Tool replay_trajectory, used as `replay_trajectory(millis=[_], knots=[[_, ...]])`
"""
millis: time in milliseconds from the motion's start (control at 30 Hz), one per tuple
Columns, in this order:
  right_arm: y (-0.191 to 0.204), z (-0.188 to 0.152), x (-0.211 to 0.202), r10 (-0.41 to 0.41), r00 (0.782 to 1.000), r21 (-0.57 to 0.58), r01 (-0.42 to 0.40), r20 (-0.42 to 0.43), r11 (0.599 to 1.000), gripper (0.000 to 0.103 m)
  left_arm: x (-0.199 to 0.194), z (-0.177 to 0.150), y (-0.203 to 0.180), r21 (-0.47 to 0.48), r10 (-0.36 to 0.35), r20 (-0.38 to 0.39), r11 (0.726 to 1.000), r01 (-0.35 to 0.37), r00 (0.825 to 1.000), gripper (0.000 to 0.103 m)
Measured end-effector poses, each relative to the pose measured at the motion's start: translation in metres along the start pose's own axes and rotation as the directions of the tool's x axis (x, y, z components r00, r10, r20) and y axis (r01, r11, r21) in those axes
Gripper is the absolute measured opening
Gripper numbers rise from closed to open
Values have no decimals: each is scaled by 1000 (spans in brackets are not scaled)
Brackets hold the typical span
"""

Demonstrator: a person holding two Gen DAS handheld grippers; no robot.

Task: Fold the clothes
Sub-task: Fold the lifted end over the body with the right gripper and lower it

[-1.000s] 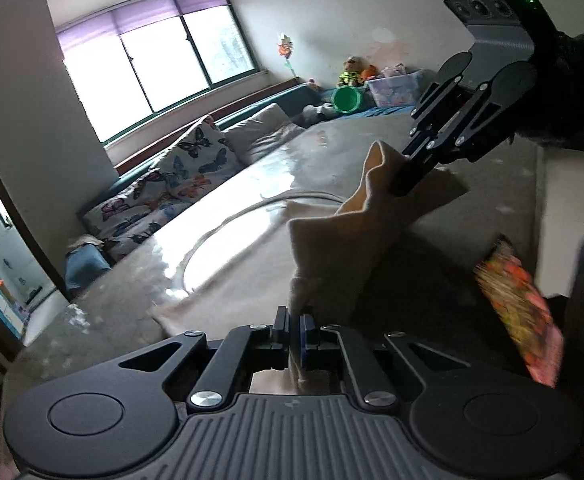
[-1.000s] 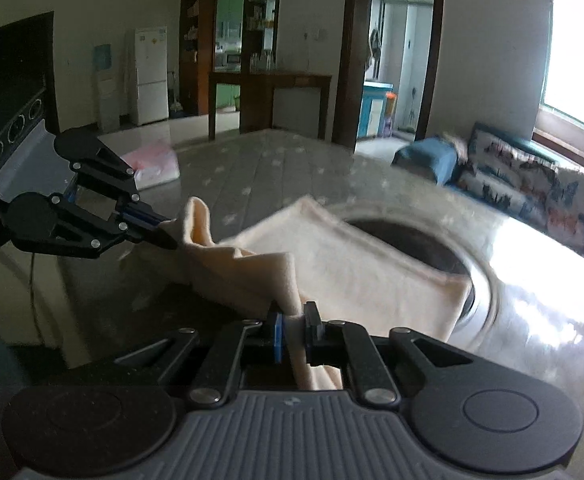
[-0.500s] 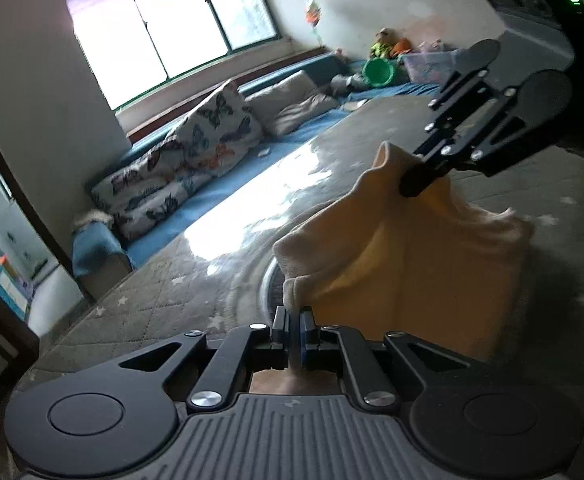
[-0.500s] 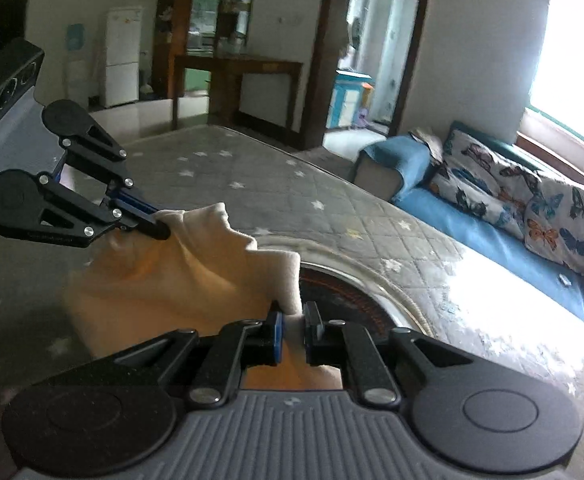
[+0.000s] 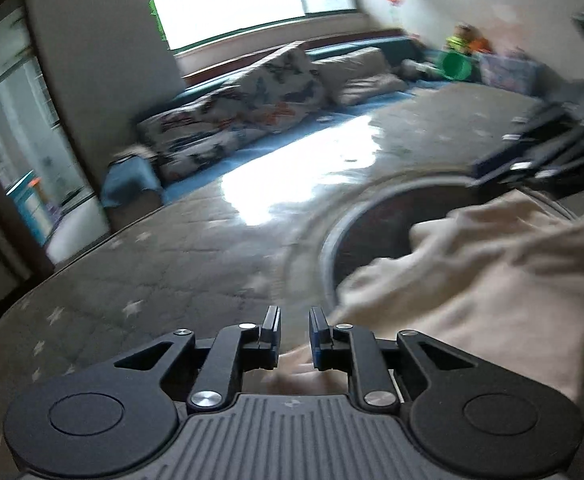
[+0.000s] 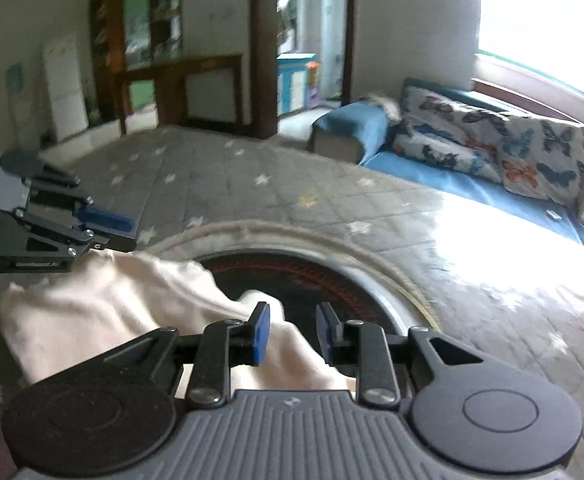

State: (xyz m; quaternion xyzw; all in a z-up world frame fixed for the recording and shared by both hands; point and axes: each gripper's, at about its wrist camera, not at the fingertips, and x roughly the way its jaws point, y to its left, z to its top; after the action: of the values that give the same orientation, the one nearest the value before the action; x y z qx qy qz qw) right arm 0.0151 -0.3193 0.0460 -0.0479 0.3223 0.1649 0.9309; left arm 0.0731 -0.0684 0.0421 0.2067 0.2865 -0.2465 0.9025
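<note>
A cream cloth [image 5: 492, 280] lies folded over on the grey star-patterned table, partly across a round dark inset. It shows in the right wrist view [image 6: 104, 312] too. My left gripper [image 5: 294, 322] is open and empty, just left of the cloth's near edge. My right gripper [image 6: 292, 322] is open, with the cloth's edge lying under and between its fingers, not gripped. The left gripper also shows in the right wrist view [image 6: 120, 230], open, at the cloth's far corner. The right gripper [image 5: 492, 170] shows blurred beyond the cloth in the left wrist view.
The table [image 6: 292, 192] has a round dark inset with a raised rim [image 6: 372, 264]. A blue couch with butterfly cushions [image 6: 492, 148] runs beyond the table under the window. A green bowl and toys [image 5: 458, 66] sit at the far end.
Both grippers have lowered the cloth onto the table and opened, letting go of it. The cloth now lies doubled over. Both grippers have drawn back slightly.
</note>
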Motion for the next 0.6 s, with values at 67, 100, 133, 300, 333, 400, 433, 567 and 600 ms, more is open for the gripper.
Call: replay_trajectory(millis=[67,100,133,300,333,400,433,567,600], knots=[[-12,-6,-11,-14,1000,40,14,9,999,29,-10,-1,12,-64,36,13,997,-35,999,18],[-17,-11,-19,-18,1000,63,18,6,998,32,-17,-1,15,-86,43,26,995,-41,999,18],[-21,-17,-24,-22,1000,88,22,0,996,32,-26,-2,17,-103,48,39,994,-44,998,18],[-36,-49,-40,-45,998,181,50,-32,982,32,-69,-17,-3,-113,17,81,994,-8,997,18],[-38,-53,-42,-42,999,199,48,-34,979,32,-76,-21,-11,-105,8,85,994,1,996,18],[-39,-59,-45,-37,999,235,43,-28,971,32,-89,-29,-27,-99,-22,91,995,31,996,18],[-39,-60,-46,-33,999,247,38,-23,968,32,-95,-34,-35,-96,-33,95,995,42,995,18],[-38,-57,-37,-24,1000,269,25,-9,963,32,-110,-45,-59,-73,-41,109,996,49,993,18],[-39,-56,-33,-21,1000,275,22,-8,961,32,-111,-48,-62,-68,-41,108,996,49,993,18]])
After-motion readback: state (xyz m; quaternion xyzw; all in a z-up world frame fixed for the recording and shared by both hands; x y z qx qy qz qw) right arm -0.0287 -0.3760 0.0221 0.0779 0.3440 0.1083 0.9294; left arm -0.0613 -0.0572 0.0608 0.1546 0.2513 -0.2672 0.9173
